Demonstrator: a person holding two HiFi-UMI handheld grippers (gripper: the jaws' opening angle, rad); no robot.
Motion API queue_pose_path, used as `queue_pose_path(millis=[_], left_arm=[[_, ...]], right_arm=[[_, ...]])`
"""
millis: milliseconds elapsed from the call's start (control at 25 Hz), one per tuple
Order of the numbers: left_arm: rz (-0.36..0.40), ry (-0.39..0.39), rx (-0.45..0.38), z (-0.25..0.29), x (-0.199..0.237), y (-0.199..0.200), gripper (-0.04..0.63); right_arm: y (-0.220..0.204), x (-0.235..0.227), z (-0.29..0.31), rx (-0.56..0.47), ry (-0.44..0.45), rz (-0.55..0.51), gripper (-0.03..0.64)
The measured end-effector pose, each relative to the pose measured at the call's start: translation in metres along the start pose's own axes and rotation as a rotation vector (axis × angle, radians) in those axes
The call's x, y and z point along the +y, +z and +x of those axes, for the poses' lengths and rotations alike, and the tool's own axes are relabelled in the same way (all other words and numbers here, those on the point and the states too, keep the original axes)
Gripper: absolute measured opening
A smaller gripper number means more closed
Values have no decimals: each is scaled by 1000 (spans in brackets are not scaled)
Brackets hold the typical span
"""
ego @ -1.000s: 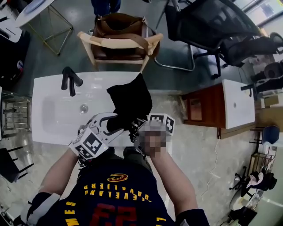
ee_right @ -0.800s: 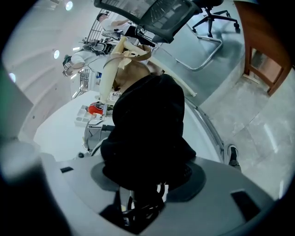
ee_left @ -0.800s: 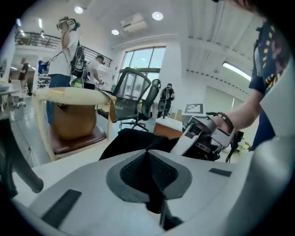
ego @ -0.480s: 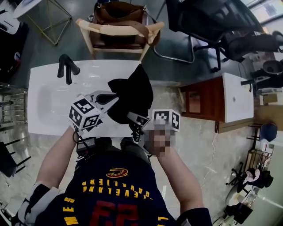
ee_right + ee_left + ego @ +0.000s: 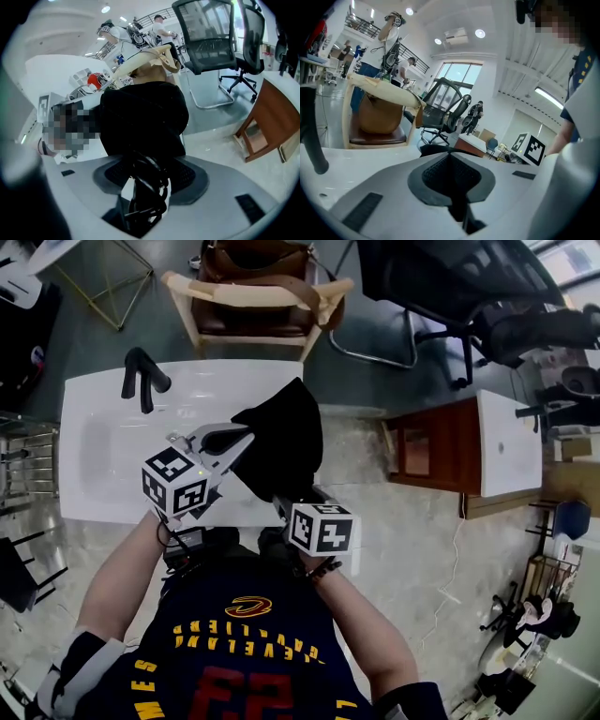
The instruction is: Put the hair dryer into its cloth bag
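The black cloth bag (image 5: 281, 442) lies bunched on the white countertop (image 5: 103, 442), and it fills the middle of the right gripper view (image 5: 140, 117). My left gripper (image 5: 246, 435) reaches in from the left and is shut on the bag's edge; black cloth (image 5: 436, 150) shows just past its closed pads. My right gripper (image 5: 284, 507) sits at the bag's near end. Its jaws stand wide around the hair dryer's coiled black cord (image 5: 143, 187), which runs into the bag. The dryer's body is hidden inside the cloth.
A black faucet (image 5: 141, 381) stands at the counter's back left. Behind the counter is a wooden chair (image 5: 258, 296) holding a brown bag. A black office chair (image 5: 441, 287) and a wooden side table with a white top (image 5: 487, 456) stand to the right.
The left jaws closed onto the bag's edge and that gripper rolled. The right gripper rolled so its marker cube faces up, and it shifted slightly left and nearer.
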State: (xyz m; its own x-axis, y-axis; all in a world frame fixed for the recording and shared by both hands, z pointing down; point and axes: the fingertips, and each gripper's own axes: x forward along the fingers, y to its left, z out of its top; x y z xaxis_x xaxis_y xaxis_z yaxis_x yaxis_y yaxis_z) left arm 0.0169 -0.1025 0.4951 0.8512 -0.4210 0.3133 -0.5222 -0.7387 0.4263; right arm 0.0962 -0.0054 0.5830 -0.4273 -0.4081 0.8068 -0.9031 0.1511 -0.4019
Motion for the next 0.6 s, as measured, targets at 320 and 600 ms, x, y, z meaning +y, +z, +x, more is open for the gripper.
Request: queue_pose_path(millis=[320,600], left_arm=[[142,-149,64,23,-69,-6,14],[71,-176,61,26,-93,-14,11]], right_arm=[[11,-2,10,-59,-36,0,233],[37,-5,27,-121,-8,22,232]])
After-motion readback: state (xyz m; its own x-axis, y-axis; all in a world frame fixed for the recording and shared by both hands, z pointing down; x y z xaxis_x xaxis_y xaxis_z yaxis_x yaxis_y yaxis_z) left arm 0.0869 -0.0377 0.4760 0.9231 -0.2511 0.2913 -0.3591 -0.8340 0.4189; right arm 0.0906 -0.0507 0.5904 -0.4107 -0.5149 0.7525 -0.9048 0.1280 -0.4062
